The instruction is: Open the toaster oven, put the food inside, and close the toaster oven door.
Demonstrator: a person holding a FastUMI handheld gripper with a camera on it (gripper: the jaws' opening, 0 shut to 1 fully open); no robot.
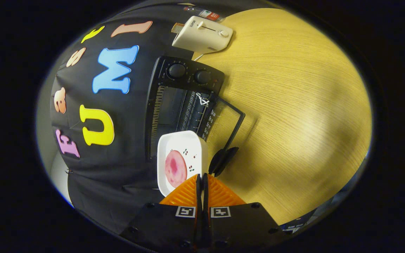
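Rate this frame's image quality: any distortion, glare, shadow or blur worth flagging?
Gripper view: strong fisheye bending and a rolled scene, so the toaster oven and table sit sideways; a soft bright sheen lies across the tabletop with darker patches beside it; the open oven door casts a faint shadow on the wood; the white plate pinched in the gripper stays sharp, no obvious motion blur.

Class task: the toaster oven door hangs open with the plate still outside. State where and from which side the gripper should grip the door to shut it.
Grip the door handle, the bar on the door's free edge, from the wooden table's side; it sticks out, clear of the plate.
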